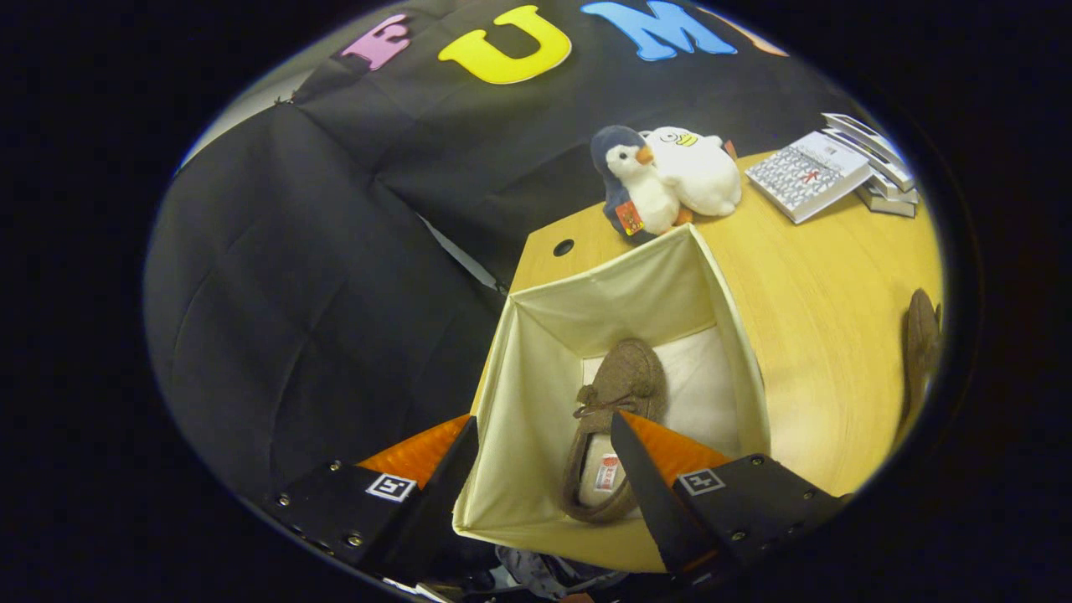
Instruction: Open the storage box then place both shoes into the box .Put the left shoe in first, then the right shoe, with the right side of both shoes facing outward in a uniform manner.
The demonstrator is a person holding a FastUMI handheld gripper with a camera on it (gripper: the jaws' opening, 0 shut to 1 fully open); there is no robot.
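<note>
Just below my gripper (544,456), whose fingers stand apart and hold nothing, sits the cream fabric storage box (536,394), open at the top, at the near corner of the pale wooden bench (821,335). Inside it, between my fingertips, lies a brown felt slipper with a small bow (615,394), flat on the white bottom, its toe pointing away from me. I judge this to be the left shoe, already placed, so the first half of the packing looks done. Further off, well apart from the box at the bench's right edge, a second brown felt slipper (921,352) waits. Next I need to swing over, clamp it, and lay it beside the first, matching its direction. Beyond the box sit a blue-and-white plush penguin (636,188), a white plush toy (699,172), and a stack of books (837,172).
</note>
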